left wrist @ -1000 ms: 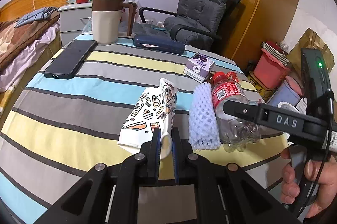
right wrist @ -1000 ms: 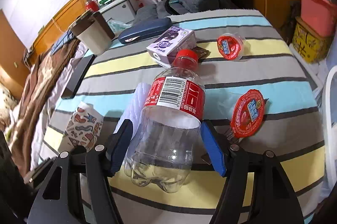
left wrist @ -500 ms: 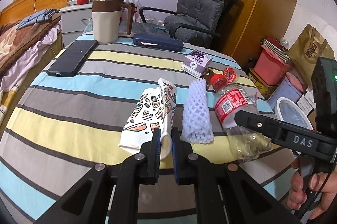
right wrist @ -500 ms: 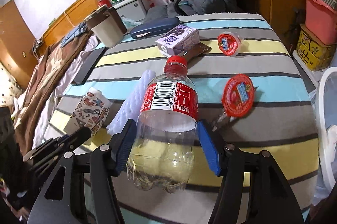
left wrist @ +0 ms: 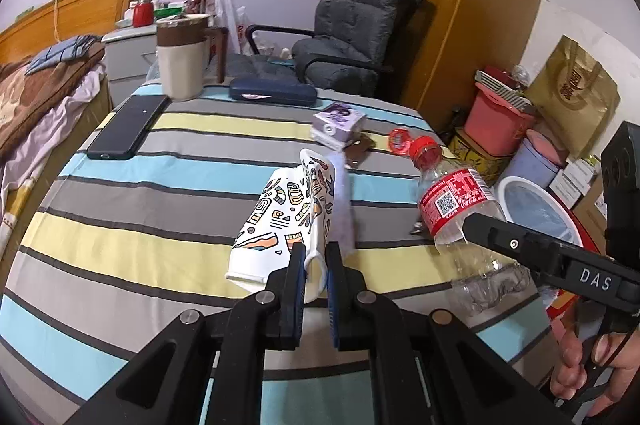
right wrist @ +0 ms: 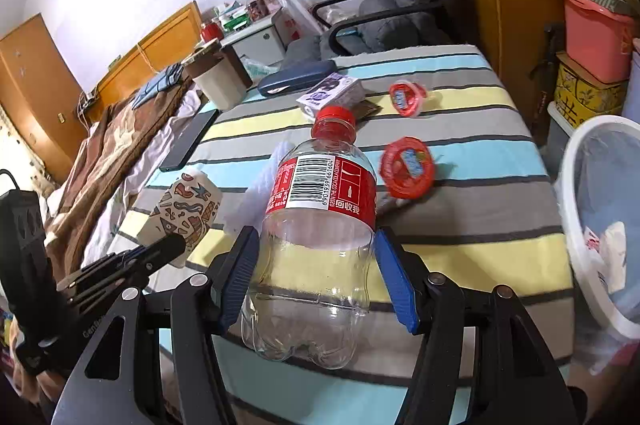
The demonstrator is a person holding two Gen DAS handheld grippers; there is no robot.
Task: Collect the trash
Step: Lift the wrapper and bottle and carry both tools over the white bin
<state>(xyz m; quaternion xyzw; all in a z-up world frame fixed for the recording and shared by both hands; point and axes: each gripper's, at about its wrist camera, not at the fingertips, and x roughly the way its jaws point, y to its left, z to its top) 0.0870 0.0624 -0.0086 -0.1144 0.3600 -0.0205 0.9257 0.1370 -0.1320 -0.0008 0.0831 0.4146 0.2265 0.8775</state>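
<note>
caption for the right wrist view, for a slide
Right gripper clamps an empty plastic bottle above the striped table, white bin at right.

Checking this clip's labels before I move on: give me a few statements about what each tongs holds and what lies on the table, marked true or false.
1. The left tongs are shut on the paper cup. True.
2. The right tongs hold the purple box. False: they grip the clear bottle; the box lies on the table.
3. The bottle has its red cap on. True.
4. The phone is in the white bin. False: it lies on the table near the mug.
5. The bin stands beside the table's edge. True.
</note>
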